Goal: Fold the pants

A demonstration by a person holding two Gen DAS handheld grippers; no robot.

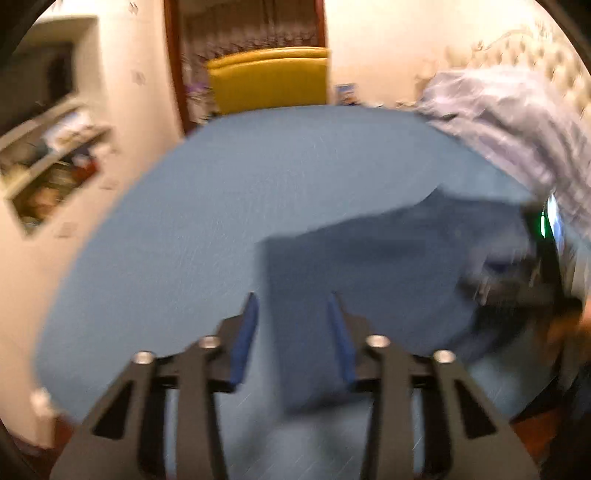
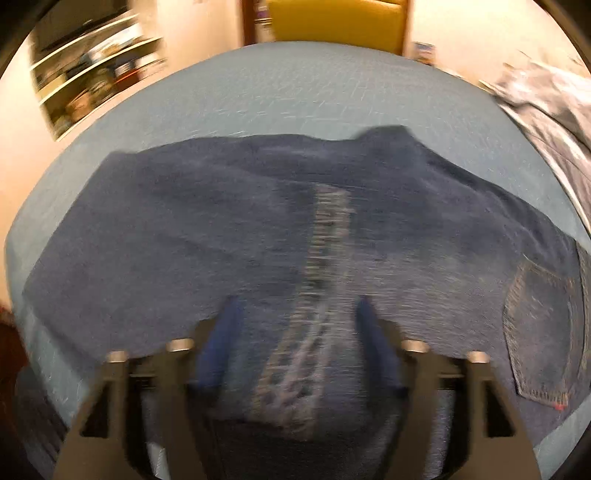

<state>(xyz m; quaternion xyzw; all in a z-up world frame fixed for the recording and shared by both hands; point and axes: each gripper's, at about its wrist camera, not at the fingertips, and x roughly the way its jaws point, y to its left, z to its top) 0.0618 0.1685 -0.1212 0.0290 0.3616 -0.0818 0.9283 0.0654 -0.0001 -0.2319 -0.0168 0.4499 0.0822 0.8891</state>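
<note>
Dark jeans (image 2: pixel 258 221) lie across a blue table (image 2: pixel 295 92), a gripper on each side.

We see on the left a shelf (image 1: pixel 48 158) of blurred items, then the left gripper (image 1: pixel 291 306), parted, nothing pressed between its pads. Only the right view shows the seam and back pocket (image 2: pixel 543 332); the right gripper (image 2: pixel 299 310) hangs wide apart, released, over the denim.

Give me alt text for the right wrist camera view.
Dark blue jeans lie folded on a light blue table, with a back pocket at right. The right claw hovers open over a pale seam. A yellow chair stands behind.
</note>
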